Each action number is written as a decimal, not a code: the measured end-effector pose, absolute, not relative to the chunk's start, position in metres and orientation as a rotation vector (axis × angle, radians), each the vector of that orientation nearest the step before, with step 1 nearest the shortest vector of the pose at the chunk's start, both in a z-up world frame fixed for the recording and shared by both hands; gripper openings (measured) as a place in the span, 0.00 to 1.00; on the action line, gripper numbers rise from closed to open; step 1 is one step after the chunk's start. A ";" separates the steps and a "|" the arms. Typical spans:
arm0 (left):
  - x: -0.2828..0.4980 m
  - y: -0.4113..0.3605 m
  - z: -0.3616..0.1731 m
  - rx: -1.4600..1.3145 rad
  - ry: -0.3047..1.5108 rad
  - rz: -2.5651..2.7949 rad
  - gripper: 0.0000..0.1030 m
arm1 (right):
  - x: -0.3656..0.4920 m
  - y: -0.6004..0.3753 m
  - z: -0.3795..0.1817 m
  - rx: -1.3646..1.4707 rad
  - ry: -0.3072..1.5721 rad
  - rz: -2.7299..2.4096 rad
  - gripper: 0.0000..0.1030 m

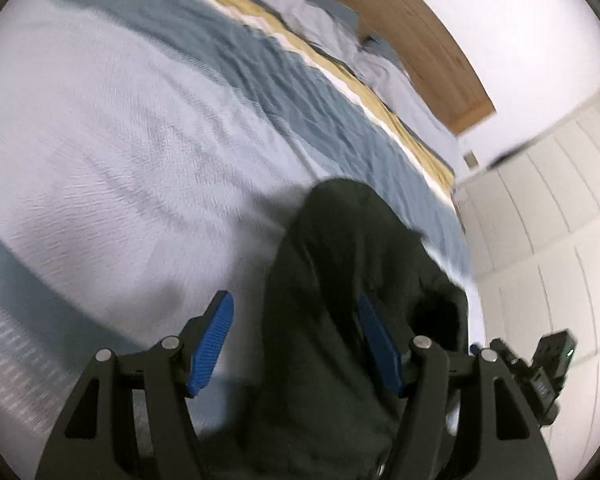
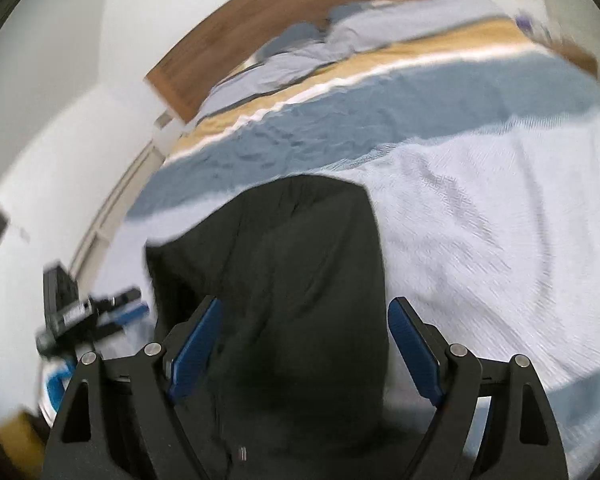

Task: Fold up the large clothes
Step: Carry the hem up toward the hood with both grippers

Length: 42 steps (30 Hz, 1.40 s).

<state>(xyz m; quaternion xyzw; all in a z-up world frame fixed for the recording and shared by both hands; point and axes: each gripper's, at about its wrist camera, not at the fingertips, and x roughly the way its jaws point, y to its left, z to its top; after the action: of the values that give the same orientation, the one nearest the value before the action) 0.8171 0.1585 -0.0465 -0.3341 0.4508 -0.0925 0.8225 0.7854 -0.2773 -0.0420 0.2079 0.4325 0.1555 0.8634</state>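
Open left tongs (image 1: 296, 346) straddle dark garment (image 1: 340, 280) over the striped bedspread (image 1: 140, 128).

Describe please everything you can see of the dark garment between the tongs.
The dark, almost black-green cloth garment is soft, matte and creased, with long folds along its length. It lies bunched on the pale blue and white woven bedspread, near the bed's edge. In both wrist views it runs between the open blue pads of the left tongs and the right tongs; neither pair is closed on it. Both pictures are blurred, so sleeves, seams or labels cannot be made out.
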 end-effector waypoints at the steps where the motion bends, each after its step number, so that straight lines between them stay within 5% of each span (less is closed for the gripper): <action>1: 0.823 0.158 -0.051 -0.724 0.959 -0.202 0.62 | 0.797 -0.279 -0.048 0.463 0.911 0.315 0.82; 10: 0.862 0.123 -0.091 -0.689 1.038 -0.167 0.61 | 0.850 -0.265 -0.097 0.467 0.973 0.219 0.79; 11: 0.864 0.119 -0.091 -0.664 1.044 -0.151 0.59 | 0.853 -0.260 -0.098 0.448 0.979 0.214 0.70; 14: 0.863 0.113 -0.086 -0.626 1.052 -0.158 0.16 | 0.858 -0.245 -0.095 0.359 0.997 0.203 0.37; 15: 0.861 0.108 -0.081 -0.584 1.055 -0.157 0.11 | 0.858 -0.244 -0.093 0.332 0.995 0.202 0.23; 17: 0.856 0.104 -0.074 -0.528 1.042 -0.161 0.08 | 0.853 -0.235 -0.083 0.256 0.986 0.207 0.17; 33: 0.678 0.127 0.027 -0.594 0.850 -0.281 0.07 | 0.663 -0.239 0.054 0.143 0.764 0.390 0.13; 42: 0.569 0.128 -0.001 -0.513 0.938 -0.277 0.07 | 0.545 -0.251 0.040 0.256 0.771 0.411 0.13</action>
<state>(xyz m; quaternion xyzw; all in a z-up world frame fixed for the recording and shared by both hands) 0.5691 0.1280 -0.0013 -0.2438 0.4455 -0.1317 0.8513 0.5454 -0.2511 0.0396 0.1236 0.3722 0.1986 0.8982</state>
